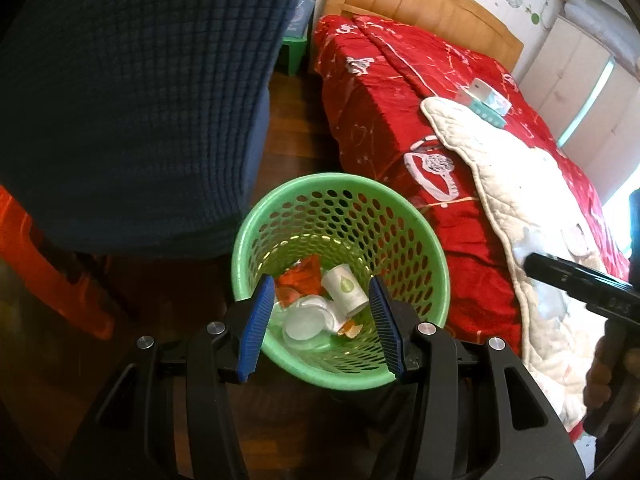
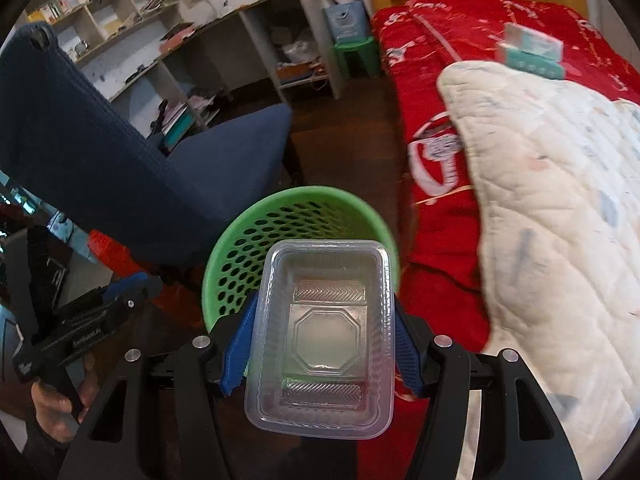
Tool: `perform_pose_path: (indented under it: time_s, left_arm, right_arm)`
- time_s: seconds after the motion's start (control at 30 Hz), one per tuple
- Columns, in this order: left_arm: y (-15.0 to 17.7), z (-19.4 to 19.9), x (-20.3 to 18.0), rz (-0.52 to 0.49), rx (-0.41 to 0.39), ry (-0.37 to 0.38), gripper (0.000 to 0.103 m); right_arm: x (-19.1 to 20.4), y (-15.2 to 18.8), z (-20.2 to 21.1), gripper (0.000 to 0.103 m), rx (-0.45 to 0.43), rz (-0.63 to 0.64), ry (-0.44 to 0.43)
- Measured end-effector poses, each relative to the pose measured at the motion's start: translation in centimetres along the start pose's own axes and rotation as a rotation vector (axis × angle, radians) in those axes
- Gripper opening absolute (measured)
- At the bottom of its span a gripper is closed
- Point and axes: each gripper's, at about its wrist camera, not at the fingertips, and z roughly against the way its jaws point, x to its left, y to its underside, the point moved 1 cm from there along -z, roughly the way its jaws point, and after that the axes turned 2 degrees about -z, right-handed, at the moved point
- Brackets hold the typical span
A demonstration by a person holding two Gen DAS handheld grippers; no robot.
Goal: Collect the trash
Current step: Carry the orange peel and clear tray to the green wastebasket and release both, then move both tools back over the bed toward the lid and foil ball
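A green perforated trash basket (image 1: 416, 216) stands on the wooden floor between a blue chair and a bed; it also shows in the right wrist view (image 2: 240, 256). Inside lie a paper cup (image 1: 344, 289), a red wrapper (image 1: 302, 278) and clear plastic lids (image 1: 306, 320). My left gripper (image 1: 322, 320) is open and empty, just above the basket's near rim. My right gripper (image 2: 322, 340) is shut on a clear plastic food tray (image 2: 324, 336), held above the basket's near rim.
A blue chair (image 1: 132, 100) stands left of the basket. A bed with a red blanket (image 1: 384, 92), a white quilt (image 1: 516, 184) and a tissue box (image 2: 532, 50) lies on the right. A green stool (image 2: 356, 54) and shelves (image 2: 120, 8) stand beyond.
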Motion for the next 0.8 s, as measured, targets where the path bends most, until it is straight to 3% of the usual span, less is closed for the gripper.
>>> perform_pose_path:
  time_s: [0.17, 0.3, 0.4, 0.57, 0.8]
  left_arm:
    - [0.2, 0.2, 0.8, 0.016, -0.004, -0.003, 0.049]
    - [0.3, 0.0, 1.2, 0.033, 0.002, -0.003, 0.049]
    - [0.4, -0.1, 1.1, 0.032, 0.004, -0.001, 0.049]
    - [0.3, -0.3, 0.8, 0.028, 0.003, 0.006, 0.049]
    - [0.2, -0.5, -1.2, -0.003, 0.005, 0.029, 0.049]
  right_arm:
    - [1.4, -0.6, -2.6, 0.059, 0.030, 0.015, -0.005]
    - [2.2, -1.2, -4.0, 0.070, 0.036, 0.003, -0.034]
    - [2.6, -1.5, -4.3, 0.070, 0.027, 0.000, -0.041]
    - [2.2, -1.3, -3.4, 0.071, 0.012, -0.001, -0.034]
    - [-1.1, 0.0, -0.5, 0.079, -0.017, -0.046, 0.018]
